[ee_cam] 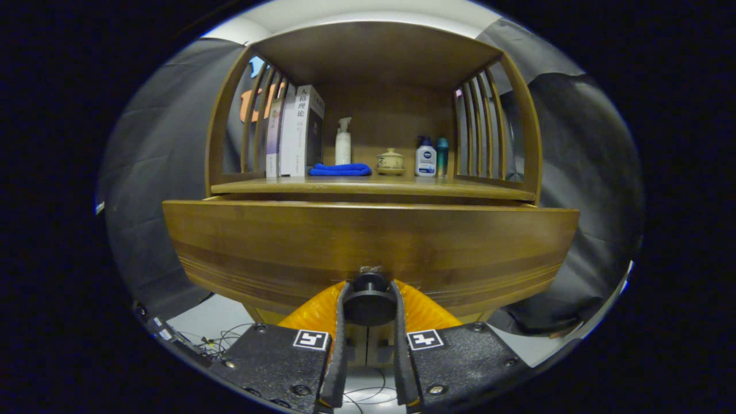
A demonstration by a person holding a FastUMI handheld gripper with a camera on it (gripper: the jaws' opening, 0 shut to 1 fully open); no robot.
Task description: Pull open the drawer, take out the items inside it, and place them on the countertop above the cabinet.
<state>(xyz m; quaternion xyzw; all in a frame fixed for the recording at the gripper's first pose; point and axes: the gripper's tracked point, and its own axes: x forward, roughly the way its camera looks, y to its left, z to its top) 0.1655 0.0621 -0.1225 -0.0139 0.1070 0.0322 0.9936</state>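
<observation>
The drawer (371,247) looks pulled a little way out from under the countertop (368,187), though its inside stays hidden, so nothing has been lifted out yet and most of the job remains. The gripper (369,305) is nearly closed, its fingers (342,322) clamped on either side of the round knob (369,299). Up on the countertop sit books (296,132), a blue cloth (340,169) and bottles (425,158).
</observation>
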